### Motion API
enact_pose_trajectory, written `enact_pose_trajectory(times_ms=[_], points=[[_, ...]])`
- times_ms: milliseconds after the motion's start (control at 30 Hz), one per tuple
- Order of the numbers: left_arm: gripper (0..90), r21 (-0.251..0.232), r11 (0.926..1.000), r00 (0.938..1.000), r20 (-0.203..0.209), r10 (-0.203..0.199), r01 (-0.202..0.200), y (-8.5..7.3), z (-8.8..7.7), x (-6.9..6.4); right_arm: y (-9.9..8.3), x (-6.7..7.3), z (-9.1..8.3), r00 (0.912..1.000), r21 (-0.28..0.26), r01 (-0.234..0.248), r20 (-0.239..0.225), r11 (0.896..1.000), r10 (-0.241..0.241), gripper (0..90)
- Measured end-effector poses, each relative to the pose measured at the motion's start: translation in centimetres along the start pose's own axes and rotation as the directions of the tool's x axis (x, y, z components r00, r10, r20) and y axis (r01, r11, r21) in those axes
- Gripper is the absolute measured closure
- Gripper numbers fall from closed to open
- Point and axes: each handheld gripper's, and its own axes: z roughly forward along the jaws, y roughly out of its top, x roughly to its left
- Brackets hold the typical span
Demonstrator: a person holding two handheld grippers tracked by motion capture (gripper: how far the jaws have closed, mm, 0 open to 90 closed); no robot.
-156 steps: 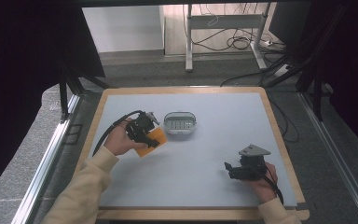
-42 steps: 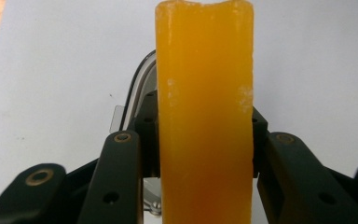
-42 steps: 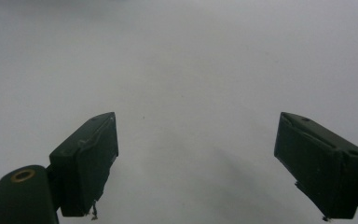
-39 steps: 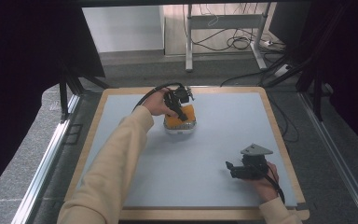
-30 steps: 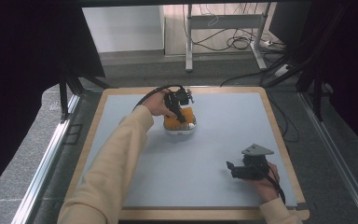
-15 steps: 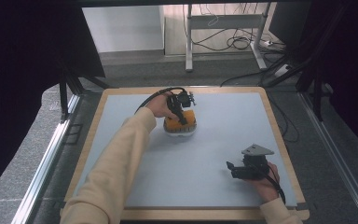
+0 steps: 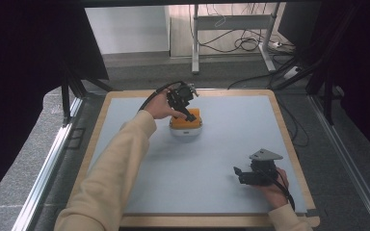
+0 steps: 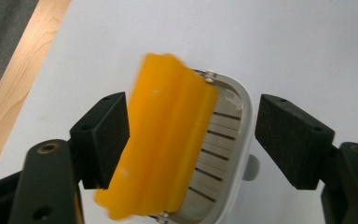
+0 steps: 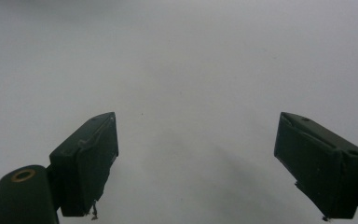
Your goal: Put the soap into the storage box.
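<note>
An orange block (image 7: 186,118) lies tilted on a white slatted dish (image 7: 186,134) at the back middle of the grey mat. My left gripper (image 7: 189,114) hovers just over it, pointing down. In the left gripper view the orange block (image 8: 168,140) rests on the dish (image 8: 230,135) between the jaws of the left gripper (image 8: 191,135). These jaws have just been opening and now stand wide, with the right pad well clear of the block. My right gripper (image 7: 239,173) rests near the front right of the mat. In its own view the right gripper (image 9: 196,158) is open over bare mat.
The grey mat (image 7: 221,159) sits in a wooden frame (image 7: 289,144). Black cables trail from both grippers. Beyond the table are a desk frame (image 7: 231,24) and loose cables on the floor.
The left hand carried the orange block from the mat's left onto the dish. In the last half second its jaws opened off the block and the hand lifted slightly. The right gripper stayed put.
</note>
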Motion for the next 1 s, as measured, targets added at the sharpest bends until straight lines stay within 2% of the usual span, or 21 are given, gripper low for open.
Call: enact_pose_trajectory(times_ms=[100,233,267,300,467,600,667,700,733,800,833,900,967,1000], points=[[23.5,-0.021,0.9996,0.9999,0.001,-0.017,0.017,-0.9,-0.9,-0.4,0.0,0.0,0.0,1.0,0.003,0.001,0.0,1.0,-0.001,14.0],[21.4,-0.063,0.9974,0.999,-0.021,-0.038,0.037,-2.6,-2.4,-1.3,0.0,0.1,0.1,1.0,0.004,0.003,0.001,1.0,-0.003,13.9],[20.8,-0.063,0.9974,0.999,-0.021,-0.038,0.037,-2.6,-2.4,-1.3,0.0,0.1,0.1,1.0,0.004,0.003,0.001,1.0,-0.003,13.9],[20.5,-0.08,0.9958,0.9981,-0.038,-0.048,0.045,-3.5,-3.1,-1.8,0.0,0.1,0.1,1.0,0.006,0.005,0.001,1.0,-0.005,13.9],[20.1,-0.125,0.9897,0.9947,-0.066,-0.079,0.07,-6.5,-4.9,-3.7,0.1,0.3,0.1,1.0,0.006,0.006,0.004,1.0,-0.006,13.9],[20.2,-0.176,0.9797,0.9919,-0.066,-0.109,0.096,-9.0,-6.2,-5.3,0.1,0.5,0.1,0.9999,0.009,0.01,0.006,1.0,-0.01,13.9],[20.1,-0.187,0.9775,0.9911,-0.07,-0.113,0.099,-10.1,-6.6,-6.1,0.1,0.5,0.1,0.9999,0.011,0.012,0.007,1.0,-0.012,13.9],[20.0,-0.187,0.9775,0.9911,-0.07,-0.113,0.099,-10.1,-6.6,-6.1,0.1,0.5,0.1,0.9999,0.011,0.013,0.008,1.0,-0.013,13.9],[19.9,-0.201,0.9735,0.9894,-0.071,-0.126,0.11,-11.1,-6.9,-6.8,0.1,0.5,0.1,0.9998,0.012,0.015,0.009,1.0,-0.015,13.9],[19.8,-0.211,0.9709,0.9885,-0.074,-0.132,0.114,-12.1,-7.2,-7.5,0.1,0.6,0.1,0.9998,0.014,0.016,0.01,1.0,-0.016,13.9],[19.7,-0.211,0.9709,0.9885,-0.074,-0.132,0.114,-12.1,-7.2,-7.5,0.1,0.6,0.1,0.9998,0.014,0.016,0.01,1.0,-0.016,13.9],[19.6,-0.23,0.9647,0.9858,-0.078,-0.149,0.128,-13.6,-7.5,-8.5,0.1,0.6,0.1,0.9998,0.013,0.014,0.013,1.0,-0.015,13.9],[19.3,-0.234,0.9633,0.9846,-0.083,-0.154,0.131,-14.0,-7.6,-8.8,0.0,0.6,0.1,0.9998,0.012,0.015,0.014,1.0,-0.015,14.0],[19.3,-0.249,0.957,0.9804,-0.089,-0.176,0.149,-15.0,-7.8,-9.4,0.0,0.6,0.1,0.9998,0.012,0.015,0.015,1.0,-0.015,13.9]])
